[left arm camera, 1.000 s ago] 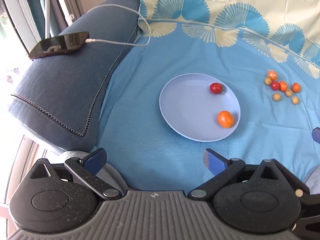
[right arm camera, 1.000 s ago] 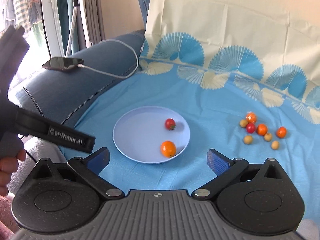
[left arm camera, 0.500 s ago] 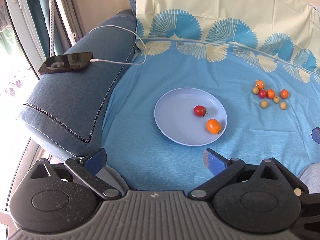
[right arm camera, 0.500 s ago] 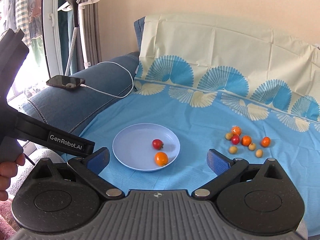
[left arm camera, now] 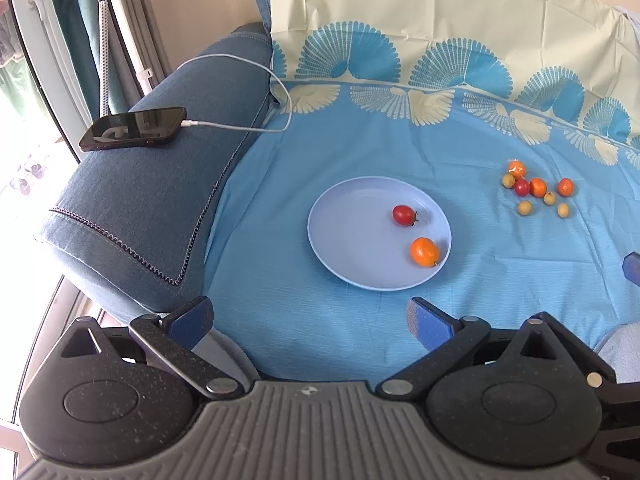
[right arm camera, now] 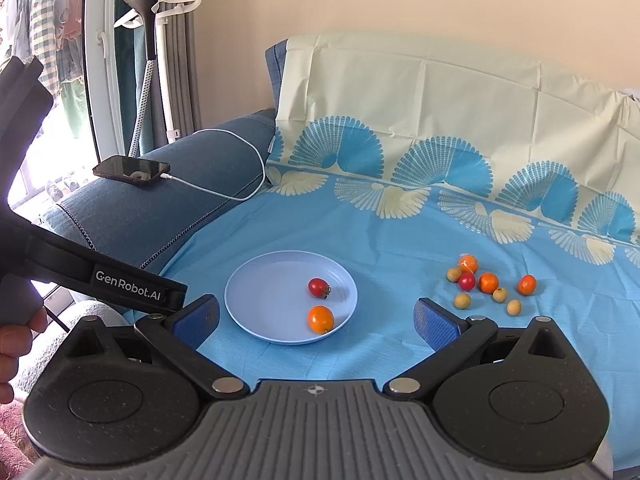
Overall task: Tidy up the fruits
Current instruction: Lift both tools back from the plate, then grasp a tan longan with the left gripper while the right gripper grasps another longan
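A pale blue plate (left arm camera: 352, 232) (right arm camera: 264, 300) lies on the blue cloth and holds a red cherry tomato (left arm camera: 404, 215) (right arm camera: 318, 287) and a small orange fruit (left arm camera: 424, 251) (right arm camera: 320, 319). To its right lies a cluster of several small red, orange and yellowish fruits (left arm camera: 536, 192) (right arm camera: 488, 284). My left gripper (left arm camera: 310, 316) is open and empty, well short of the plate. My right gripper (right arm camera: 316, 320) is open and empty too, held back from the plate. The left gripper's body (right arm camera: 132, 284) shows at the left of the right wrist view.
A phone (left arm camera: 134, 128) (right arm camera: 132, 170) on a white cable (left arm camera: 240, 128) rests on the blue sofa arm (left arm camera: 160, 184) at left. The cream backrest cover (right arm camera: 440, 92) rises behind the cloth. A garment steamer stand (right arm camera: 152, 40) is by the window. A hand (right arm camera: 16, 344) grips the left tool.
Both grippers have pulled back and risen away from the plate, so plate and fruits look smaller and farther. The fruits have not moved. Both stay open.
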A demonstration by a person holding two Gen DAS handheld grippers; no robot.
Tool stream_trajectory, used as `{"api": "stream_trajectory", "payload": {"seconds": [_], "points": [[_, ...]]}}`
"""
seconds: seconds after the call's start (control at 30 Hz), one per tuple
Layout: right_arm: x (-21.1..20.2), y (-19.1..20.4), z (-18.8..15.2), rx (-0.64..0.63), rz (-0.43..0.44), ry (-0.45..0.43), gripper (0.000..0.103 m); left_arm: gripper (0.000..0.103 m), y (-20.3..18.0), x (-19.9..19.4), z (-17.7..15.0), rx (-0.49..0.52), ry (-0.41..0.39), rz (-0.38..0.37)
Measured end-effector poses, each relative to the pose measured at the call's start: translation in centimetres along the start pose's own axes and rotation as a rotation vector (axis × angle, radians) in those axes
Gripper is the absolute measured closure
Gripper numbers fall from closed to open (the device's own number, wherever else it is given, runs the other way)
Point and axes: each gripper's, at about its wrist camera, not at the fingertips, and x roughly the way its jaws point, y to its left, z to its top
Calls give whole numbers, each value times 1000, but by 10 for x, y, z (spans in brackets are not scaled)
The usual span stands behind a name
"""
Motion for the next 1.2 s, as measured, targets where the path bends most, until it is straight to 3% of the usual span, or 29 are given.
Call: {"api": "stream_trajectory", "payload": {"seconds": [0.77,1.0,1.2], "points": [[9,-4,-3,22,11,31,1,0,-6,6,2,22,14,6],[20,-22,-10,90,5,53,1,0,-21,21,9,37,50,1],[31,-55,-21,183,-67,72,1,0,-54,45,27,64,88,-15]]}}
